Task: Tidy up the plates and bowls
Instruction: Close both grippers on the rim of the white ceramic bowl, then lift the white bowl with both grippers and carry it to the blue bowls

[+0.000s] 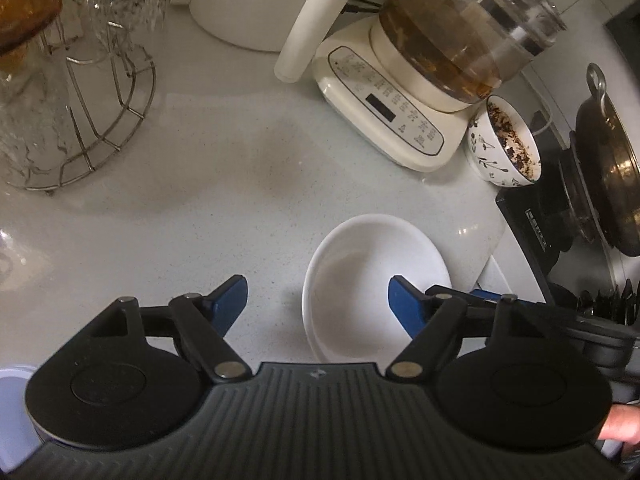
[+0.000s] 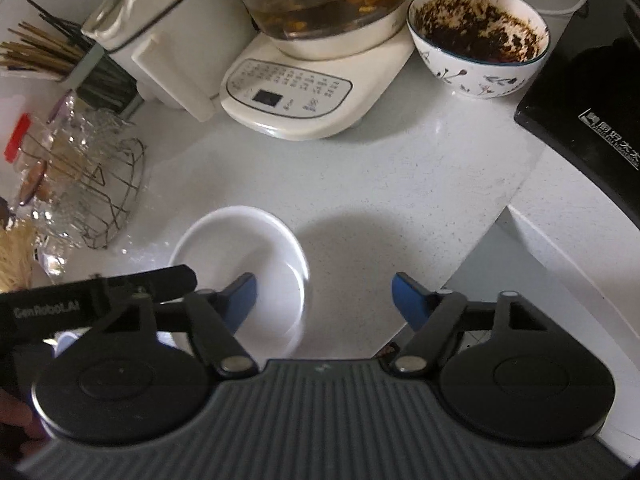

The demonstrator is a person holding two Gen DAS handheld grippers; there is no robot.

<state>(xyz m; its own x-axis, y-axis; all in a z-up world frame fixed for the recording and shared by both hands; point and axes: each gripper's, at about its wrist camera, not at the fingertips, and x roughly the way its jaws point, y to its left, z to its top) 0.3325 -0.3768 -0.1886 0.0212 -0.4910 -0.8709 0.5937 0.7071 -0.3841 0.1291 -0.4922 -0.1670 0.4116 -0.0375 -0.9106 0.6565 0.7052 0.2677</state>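
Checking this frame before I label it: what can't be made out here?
- White dishes: near rim hidden by the left gripper body, left wrist view; the stack count is unclear.
- Patterned bowl: dark residue, unidentifiable.
- Right gripper: whether its finger touches the dish rim, right wrist view.
- Kettle base: labels too small.

Two downward wrist views, shared countertop
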